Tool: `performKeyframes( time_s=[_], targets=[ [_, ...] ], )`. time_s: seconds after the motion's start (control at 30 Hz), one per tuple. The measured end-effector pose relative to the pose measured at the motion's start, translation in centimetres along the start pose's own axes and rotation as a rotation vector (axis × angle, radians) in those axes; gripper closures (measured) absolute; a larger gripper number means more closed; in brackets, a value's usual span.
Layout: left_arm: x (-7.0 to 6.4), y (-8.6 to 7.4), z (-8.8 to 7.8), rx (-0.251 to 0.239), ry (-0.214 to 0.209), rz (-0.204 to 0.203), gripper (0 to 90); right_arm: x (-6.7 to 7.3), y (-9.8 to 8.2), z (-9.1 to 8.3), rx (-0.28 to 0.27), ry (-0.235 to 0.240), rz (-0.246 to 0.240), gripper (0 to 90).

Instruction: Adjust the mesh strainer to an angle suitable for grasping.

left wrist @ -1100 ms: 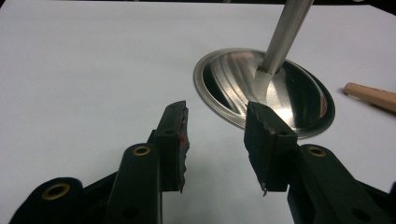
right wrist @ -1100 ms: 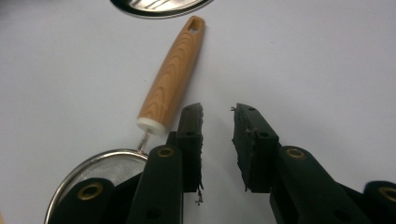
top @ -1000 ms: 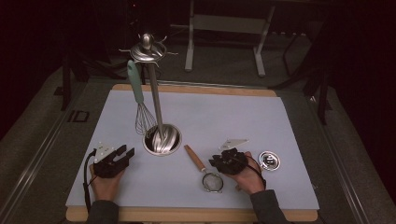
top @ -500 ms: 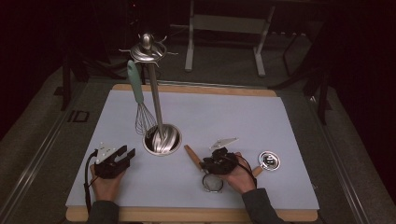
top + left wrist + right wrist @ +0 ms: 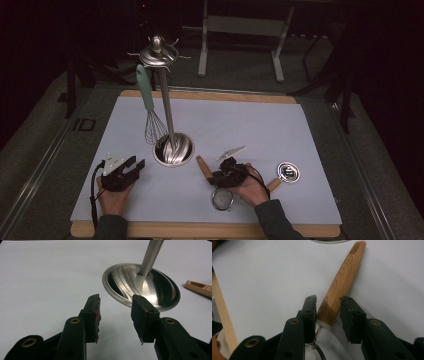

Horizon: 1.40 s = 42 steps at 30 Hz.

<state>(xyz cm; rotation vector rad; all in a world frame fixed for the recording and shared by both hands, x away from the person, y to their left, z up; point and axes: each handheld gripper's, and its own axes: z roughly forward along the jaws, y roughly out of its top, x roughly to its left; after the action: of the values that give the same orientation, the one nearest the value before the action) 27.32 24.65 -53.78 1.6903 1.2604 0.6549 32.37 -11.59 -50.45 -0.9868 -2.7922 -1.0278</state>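
**Watcher:** On the bench [image 5: 310, 130], just left of the white mat, two pale letters read "ID"; that is all the writing I can make out.

**Operator:** And what sits between my right tongs?

**Watcher:** Your right tongs [image 5: 328, 315] straddle the wooden handle [image 5: 342, 282] of the small strainer [image 5: 221, 199]. The jaws have just been opening; the handle lies between them, close against the left jaw with a clear gap at the right, so nothing is clamped. The handle is smooth, tapered, grained wood with a slot at its far end and a white collar where thin coppery wires leave it. The mesh bowl is mostly hidden under the tongs, only a sliver showing at the bottom edge of the right gripper view.

**Operator:** Where is it on the mat?

**Watcher:** Near the front edge, just right of the stand's shiny round steel base [image 5: 141, 287]. Your left tongs [image 5: 116, 315] are released and empty, their ridged black pads pointing at that base.

**Operator:** Anything else?

**Watcher:** A wire whisk [image 5: 150, 110] with a pale green handle hangs from the stand's top. To your right hand's side lies a small round metal piece [image 5: 288, 171]; its handle is partly covered by your hand, and I cannot tell what it is.
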Motion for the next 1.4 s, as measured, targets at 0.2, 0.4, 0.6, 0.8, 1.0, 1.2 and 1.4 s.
performKeyframes(
  time_s=[0.2,0.4,0.6,0.8,1.0,1.2,1.4],
  targets=[
    [0.0,0.0,0.0,0.0,0.0,0.0,59.1,-0.1,0.6,0.4,0.056,-0.006,0.024,62.1],
    [0.0,0.0,0.0,0.0,0.001,0.002,59.1,-0.3,1.1,0.8,0.107,0.009,0.074,61.0],
    [-0.1,0.0,0.0,0.001,0.001,0.004,59.1,0.0,1.5,1.2,0.141,-0.004,0.055,62.3],
    [-0.1,0.0,0.0,0.0,0.003,0.002,58.7,0.5,2.1,1.5,0.166,-0.027,0.043,65.3],
    [-0.2,-0.1,0.0,-0.001,0.001,0.005,58.7,0.4,2.5,1.3,0.208,-0.031,0.019,68.3],
    [-0.2,0.0,0.0,0.003,0.004,0.009,58.7,-0.5,2.4,0.8,0.221,-0.033,0.027,70.4],
    [-0.2,0.0,0.0,0.002,0.006,0.011,58.7,-1.2,2.8,1.1,0.258,0.02,0.061,69.9]
  ],
)
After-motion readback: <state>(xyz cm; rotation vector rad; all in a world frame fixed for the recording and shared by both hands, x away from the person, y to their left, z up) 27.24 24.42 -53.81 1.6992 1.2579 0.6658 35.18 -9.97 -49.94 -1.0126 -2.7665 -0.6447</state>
